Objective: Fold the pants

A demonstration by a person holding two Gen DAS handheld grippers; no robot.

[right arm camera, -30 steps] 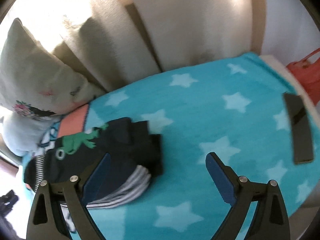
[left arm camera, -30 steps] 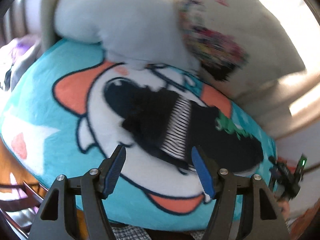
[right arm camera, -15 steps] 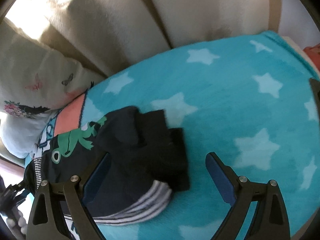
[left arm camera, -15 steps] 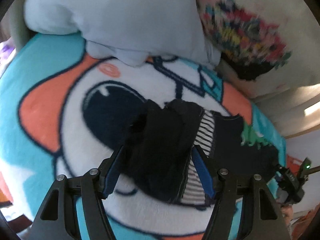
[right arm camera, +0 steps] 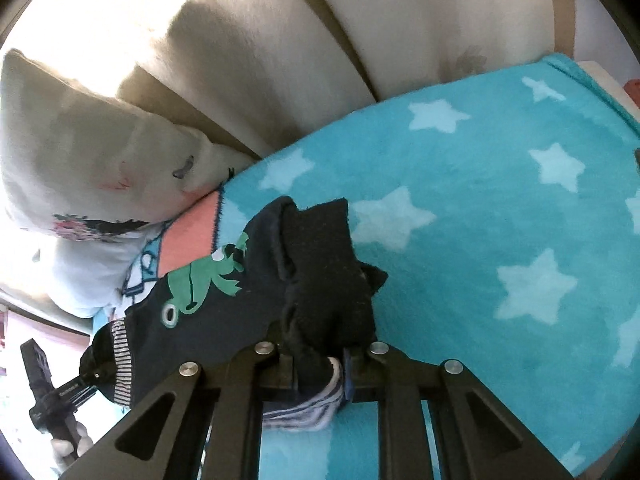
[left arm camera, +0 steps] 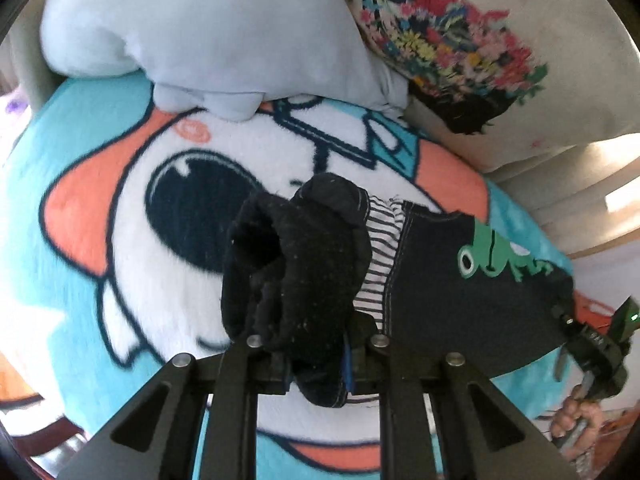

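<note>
Left wrist: the left tongs point(left arm camera: 318, 364), open a second ago, have clamped the bunched end of the pants point(left arm camera: 440, 280) on the blanket point(left arm camera: 80, 160). Right wrist: the right tongs point(right arm camera: 320, 364), earlier spread, now grip the other end.

Strong daylight enters from the far side, blowing out the upper left of the right wrist view and washing the cream cushion point(right arm camera: 76, 152) to near white. Fisheye curvature bends all edges, with dark vignette corners. The floral pillow point(left arm camera: 452, 44) is smeared by motion blur; the near blanket point(left arm camera: 132, 280) is slightly soft.
</note>
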